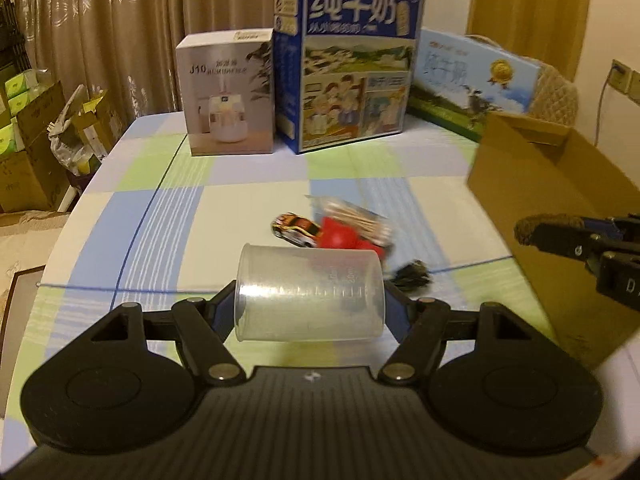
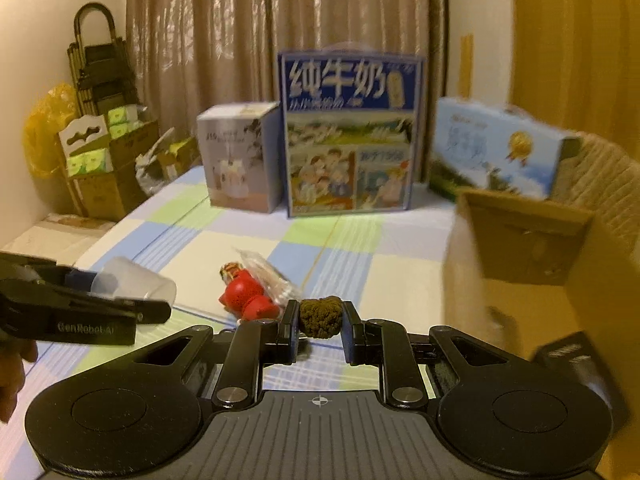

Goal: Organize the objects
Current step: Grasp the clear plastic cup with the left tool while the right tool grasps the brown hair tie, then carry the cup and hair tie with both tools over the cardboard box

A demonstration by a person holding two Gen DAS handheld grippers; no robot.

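The left hand-held gripper [image 1: 310,300] pinches a clear plastic measuring cup [image 1: 310,294] between its fingers, lying on its side with the open mouth turned toward nine o'clock; faint graduation marks run along its wall, and it is lifted above the checked bench [image 1: 248,208]. The right hand-held gripper [image 2: 321,318] is pressed onto a small brown, rough-surfaced lump [image 2: 321,317], rounded and crumbly-looking, held off the bench surface.

Beyond the cup, at about twelve o'clock in the left wrist view, a cluster lies on the bench: a small toy car [image 1: 296,229] in white, orange and black, a red rounded toy [image 1: 346,236] touching it at its three o'clock side, and a clear packet of thin wooden sticks [image 1: 352,216] just behind the red toy. A dark fuzzy object [image 1: 412,274] lies near the cup at two o'clock; motion blur hides what it is.

At three o'clock stands an open cardboard box [image 1: 560,200]. Far across the bench, at twelve o'clock, a white humidifier carton [image 1: 228,92], a tall blue milk carton [image 1: 348,60] and a lower pale blue milk carton [image 1: 476,76] stand in a row, the first two touching.
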